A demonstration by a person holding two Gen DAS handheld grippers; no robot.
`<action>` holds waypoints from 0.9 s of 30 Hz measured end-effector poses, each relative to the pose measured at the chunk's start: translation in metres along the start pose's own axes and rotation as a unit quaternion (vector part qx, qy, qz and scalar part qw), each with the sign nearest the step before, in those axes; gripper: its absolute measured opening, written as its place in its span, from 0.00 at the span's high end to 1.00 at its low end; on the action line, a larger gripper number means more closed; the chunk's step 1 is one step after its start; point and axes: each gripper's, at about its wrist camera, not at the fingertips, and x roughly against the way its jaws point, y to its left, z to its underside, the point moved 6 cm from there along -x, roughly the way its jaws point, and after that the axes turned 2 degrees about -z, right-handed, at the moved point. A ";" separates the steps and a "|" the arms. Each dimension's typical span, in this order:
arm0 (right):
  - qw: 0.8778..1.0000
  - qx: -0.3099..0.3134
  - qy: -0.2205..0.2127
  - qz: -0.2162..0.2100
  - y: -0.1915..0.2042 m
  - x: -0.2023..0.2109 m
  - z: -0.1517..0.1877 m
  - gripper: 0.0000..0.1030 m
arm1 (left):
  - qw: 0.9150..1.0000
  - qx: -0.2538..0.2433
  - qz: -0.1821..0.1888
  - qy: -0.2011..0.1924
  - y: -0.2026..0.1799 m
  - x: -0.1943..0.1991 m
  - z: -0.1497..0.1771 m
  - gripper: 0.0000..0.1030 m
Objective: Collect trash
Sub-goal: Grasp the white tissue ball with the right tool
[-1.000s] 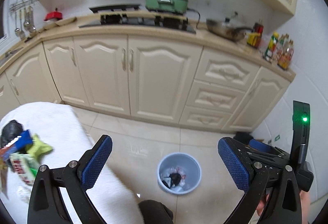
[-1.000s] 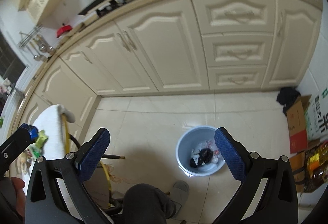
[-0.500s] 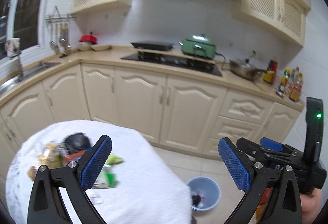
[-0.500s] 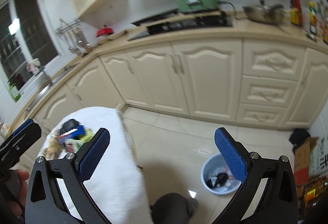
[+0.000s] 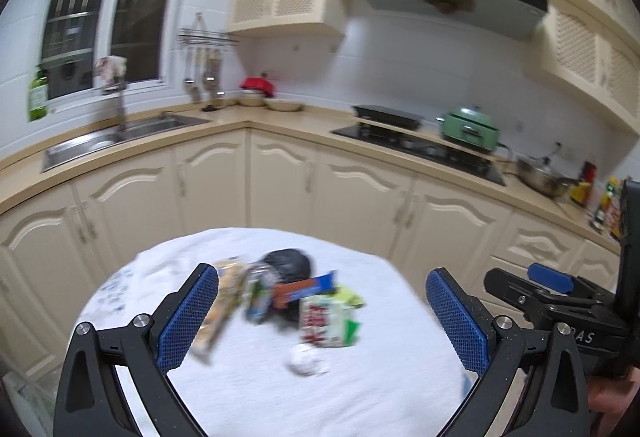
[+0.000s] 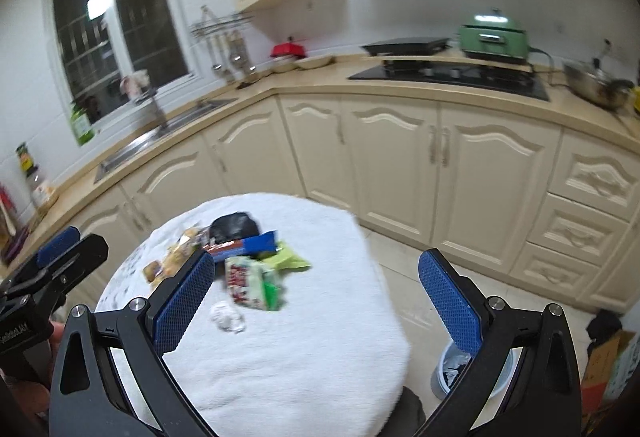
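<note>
A round table with a white cloth (image 5: 360, 389) (image 6: 320, 337) holds a pile of trash: a black bag (image 5: 290, 263) (image 6: 234, 225), a blue and orange wrapper (image 5: 306, 289) (image 6: 244, 243), a red and green packet (image 5: 326, 321) (image 6: 250, 283), a crumpled white paper ball (image 5: 306, 363) (image 6: 226, 317) and yellow snack wrappers (image 5: 220, 305) (image 6: 176, 257). My left gripper (image 5: 320, 321) is open and empty above the table's near side. My right gripper (image 6: 316, 301) is open and empty, to the right of the pile. A blue trash bin (image 6: 452, 369) stands on the floor at the right, partly hidden by my right finger.
Cream kitchen cabinets (image 5: 360, 197) run behind the table, with a sink (image 5: 120, 133), a stove (image 5: 416, 149) and a green pot (image 5: 470, 129) on the counter. A cardboard box (image 6: 608, 369) sits on the floor at the far right. My right gripper also shows in the left wrist view (image 5: 560, 293).
Both views swung up and left, from the floor and bin to the table. The trash pile is now centred in front of both grippers. Both stay open.
</note>
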 end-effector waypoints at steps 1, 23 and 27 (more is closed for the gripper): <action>1.000 0.010 0.006 -0.004 0.008 -0.004 0.003 0.00 | 1.000 0.004 -0.011 0.000 0.010 0.008 0.007 0.01; 0.977 0.076 0.184 -0.076 0.097 -0.150 0.108 0.14 | 0.986 0.062 -0.095 0.120 0.071 -0.068 0.038 0.01; 0.973 0.079 0.201 -0.082 0.102 -0.170 0.117 0.32 | 0.984 0.073 -0.101 0.130 0.085 -0.097 0.030 0.01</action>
